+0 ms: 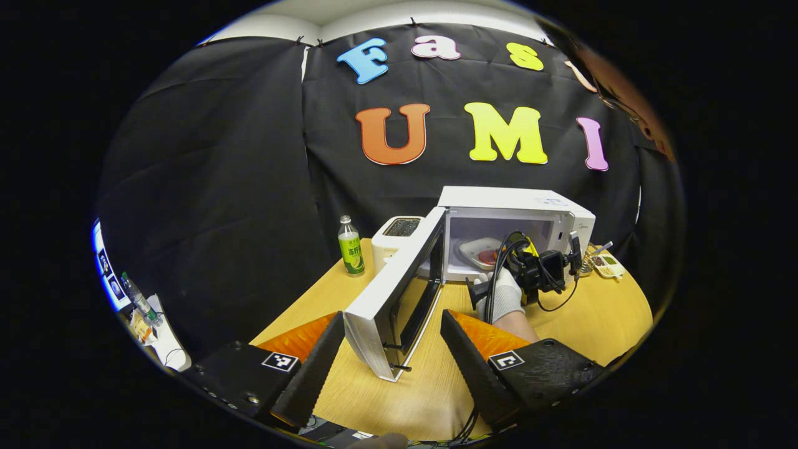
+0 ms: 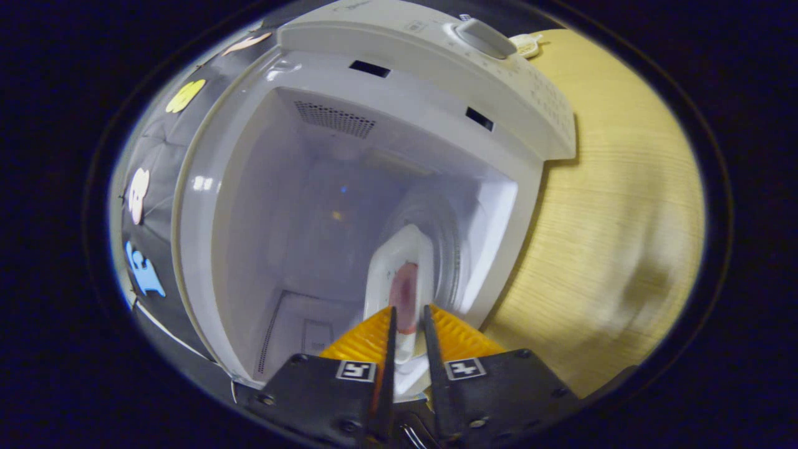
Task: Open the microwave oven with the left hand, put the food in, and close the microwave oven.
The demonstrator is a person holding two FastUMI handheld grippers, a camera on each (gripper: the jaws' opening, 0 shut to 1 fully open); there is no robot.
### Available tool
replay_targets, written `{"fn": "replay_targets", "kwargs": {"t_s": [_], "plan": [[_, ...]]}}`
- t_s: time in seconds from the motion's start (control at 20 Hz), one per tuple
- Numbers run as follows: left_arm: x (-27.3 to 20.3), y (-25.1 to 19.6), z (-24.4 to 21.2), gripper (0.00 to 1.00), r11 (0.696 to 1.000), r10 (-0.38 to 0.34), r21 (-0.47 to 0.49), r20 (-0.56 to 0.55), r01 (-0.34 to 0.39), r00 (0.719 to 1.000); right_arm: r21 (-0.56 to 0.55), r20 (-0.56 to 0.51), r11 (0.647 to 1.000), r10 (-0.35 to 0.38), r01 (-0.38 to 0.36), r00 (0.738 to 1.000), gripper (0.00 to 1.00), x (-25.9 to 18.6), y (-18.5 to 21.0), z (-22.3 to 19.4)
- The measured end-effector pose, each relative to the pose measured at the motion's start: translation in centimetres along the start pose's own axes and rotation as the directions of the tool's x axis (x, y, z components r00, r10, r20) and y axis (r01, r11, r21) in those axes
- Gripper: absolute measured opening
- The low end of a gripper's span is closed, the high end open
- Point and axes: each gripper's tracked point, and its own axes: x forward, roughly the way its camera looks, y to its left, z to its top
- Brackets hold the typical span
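microwave oven (image 1: 517, 218): 1 | bottle (image 1: 351, 247): 1 | toaster (image 1: 396, 236): 1 | grippers: 2

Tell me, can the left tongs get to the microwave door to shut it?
Probably yes. The door stands wide open right between the open left tongs, nothing blocking. The right tongs should leave first.

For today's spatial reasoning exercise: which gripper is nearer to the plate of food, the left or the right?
Right. The right gripper is clamped on the plate of food, holding it inside the microwave. The left gripper hangs open, back by the edge of the open door, apart from the plate.
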Motion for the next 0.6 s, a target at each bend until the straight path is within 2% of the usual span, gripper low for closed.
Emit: {"fn": "replay_targets", "kwargs": {"t_s": [0.05, 0.1, 0.15, 0.2, 0.25, 0.35, 0.4, 0.45, 0.6], "plan": [[0.1, 0.1, 0.2, 0.95, 1.0, 0.0, 0.002, 0.007, 0.0, 1.0, -0.024, -0.002, 1.0, -0.002, 0.002, 1.0, 0.49, -0.2, 0.1, 0.0], [0.1, 0.3, 0.3, 0.95, 1.0, 0.005, 0.009, 0.012, -0.005, 1.0, -0.055, 0.003, 0.998, -0.01, 0.01, 1.0, 0.43, -0.7, 0.0, -0.1], [0.3, 0.5, 0.3, 0.95, 1.0, 0.007, 0.012, 0.016, -0.007, 1.0, -0.076, 0.006, 0.997, -0.017, 0.017, 1.0, 0.68, -1.3, 0.0, -0.2], [0.4, 0.7, 0.4, 0.95, 1.0, 0.011, 0.016, 0.021, -0.011, 1.0, -0.094, -0.001, 0.995, -0.02, 0.019, 1.0, 0.6, -2.0, 0.0, -0.2], [0.5, 1.0, 0.6, 0.95, 1.0, 0.013, 0.019, 0.032, -0.014, 0.999, -0.123, -0.017, 0.992, -0.021, 0.019, 1.0, 0.84, -2.8, 0.0, -0.6], [0.6, 1.4, 0.9, 0.95, 1.0, 0.019, 0.017, 0.047, -0.02, 0.999, -0.16, -0.057, 0.987, 0.008, -0.017, 0.998, 0.96, -4.9, 1.1, -0.6], [0.4, 1.4, 1.4, 0.95, 1.0, 0.008, 0.013, 0.067, -0.009, 0.998, -0.2, -0.087, 0.978, 0.047, -0.064, 0.995, 0.95, -6.2, 2.1, -0.7], [0.3, 1.4, 1.8, 0.95, 1.0, 0.007, 0.007, 0.076, -0.007, 0.997, -0.265, -0.127, 0.96, 0.056, -0.088, 0.99, 0.95, -7.6, 2.6, -0.6], [-0.3, 1.9, 2.4, 0.95, 1.0, 0.017, 0.021, 0.092, -0.019, 0.996, -0.465, -0.164, 0.875, 0.067, -0.137, 0.984, 0.99, -11.9, 3.9, 1.5]]}}
